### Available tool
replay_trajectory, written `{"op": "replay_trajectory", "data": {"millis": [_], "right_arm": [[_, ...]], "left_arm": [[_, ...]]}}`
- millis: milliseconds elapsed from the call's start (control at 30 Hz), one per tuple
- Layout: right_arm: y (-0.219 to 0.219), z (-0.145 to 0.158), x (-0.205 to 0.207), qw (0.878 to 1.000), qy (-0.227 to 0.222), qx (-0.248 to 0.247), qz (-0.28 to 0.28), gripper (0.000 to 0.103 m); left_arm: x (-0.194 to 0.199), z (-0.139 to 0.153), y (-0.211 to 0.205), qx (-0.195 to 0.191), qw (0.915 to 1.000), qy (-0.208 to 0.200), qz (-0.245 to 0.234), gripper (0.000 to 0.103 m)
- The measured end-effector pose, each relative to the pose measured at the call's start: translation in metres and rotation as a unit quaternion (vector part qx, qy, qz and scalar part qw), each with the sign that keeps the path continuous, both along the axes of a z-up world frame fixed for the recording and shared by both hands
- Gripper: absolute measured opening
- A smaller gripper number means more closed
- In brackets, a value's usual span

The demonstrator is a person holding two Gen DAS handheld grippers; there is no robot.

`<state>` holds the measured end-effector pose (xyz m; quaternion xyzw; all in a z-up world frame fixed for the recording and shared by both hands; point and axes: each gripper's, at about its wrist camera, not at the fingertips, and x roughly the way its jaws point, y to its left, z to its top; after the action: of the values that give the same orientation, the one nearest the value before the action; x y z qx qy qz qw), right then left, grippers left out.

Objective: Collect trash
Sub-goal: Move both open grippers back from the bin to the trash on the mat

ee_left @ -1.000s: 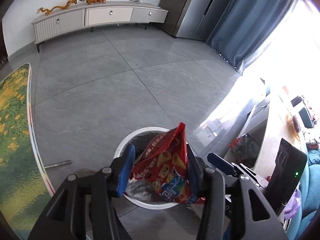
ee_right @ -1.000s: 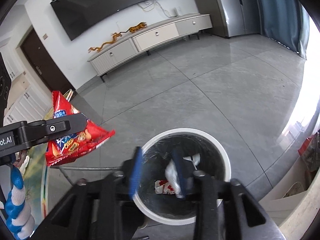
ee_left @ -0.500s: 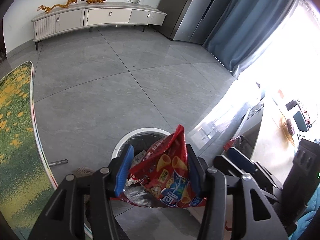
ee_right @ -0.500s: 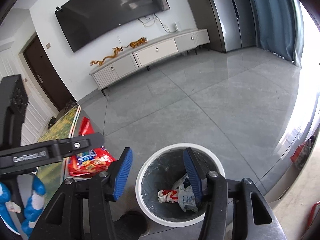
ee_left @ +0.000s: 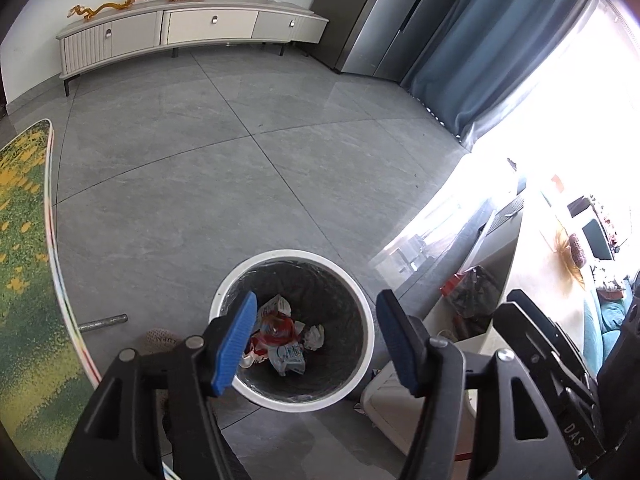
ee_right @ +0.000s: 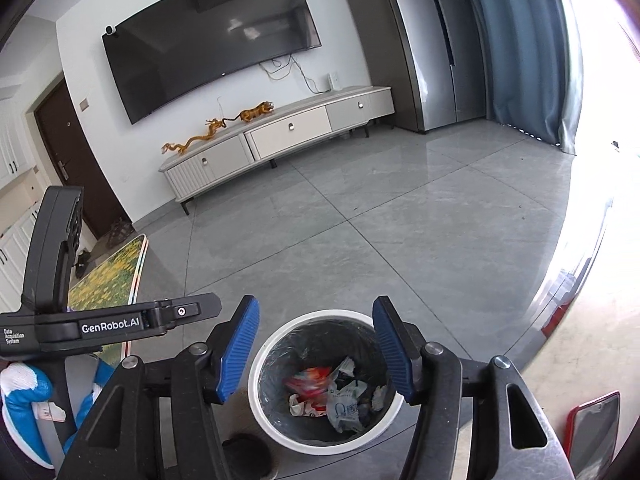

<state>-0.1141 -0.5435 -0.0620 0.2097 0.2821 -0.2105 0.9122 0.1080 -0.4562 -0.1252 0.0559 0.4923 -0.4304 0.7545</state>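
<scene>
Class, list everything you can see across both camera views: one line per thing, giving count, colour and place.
bin: one, white rim, dark liner, on the floor below both grippers
trash: several pieces, red and white, inside the bin
cabinet: one, cream, along the far wall
figurines: two, orange, on the cabinet
television: one, black, on the wall
fridge: one, grey, right of the cabinet
curtain: one, blue, by the window
mat: one, green and yellow, left
left gripper: blue pads, opening, nothing between
right gripper: blue pads, opening, nothing between
</scene>
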Motion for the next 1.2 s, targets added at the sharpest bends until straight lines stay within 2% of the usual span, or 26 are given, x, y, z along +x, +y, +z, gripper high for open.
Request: {"op": "replay_trajectory", "data": {"millis": [300, 600, 900, 1200], "right_arm": [[0.015, 0.014, -0.003, 1.0, -0.013, -0.007, 0.01, 0.057], [0.048, 0.048, -0.009, 0.998, -0.041, -0.035, 0.036, 0.057], [0.101, 0.087, -0.002, 0.992, -0.061, -0.066, 0.083, 0.057], [0.172, 0.118, 0.027, 0.982, -0.066, -0.067, 0.163, 0.057]], "left_arm": [[-0.012, 0.035, 0.038, -0.031, 0.9981, -0.046, 0.026, 0.06], [-0.024, 0.076, 0.111, -0.048, 0.9932, -0.088, 0.059, 0.06], [-0.025, 0.102, 0.218, -0.064, 0.9839, -0.112, 0.124, 0.06], [-0.025, 0.109, 0.354, -0.075, 0.9679, -0.139, 0.196, 0.06]]}}
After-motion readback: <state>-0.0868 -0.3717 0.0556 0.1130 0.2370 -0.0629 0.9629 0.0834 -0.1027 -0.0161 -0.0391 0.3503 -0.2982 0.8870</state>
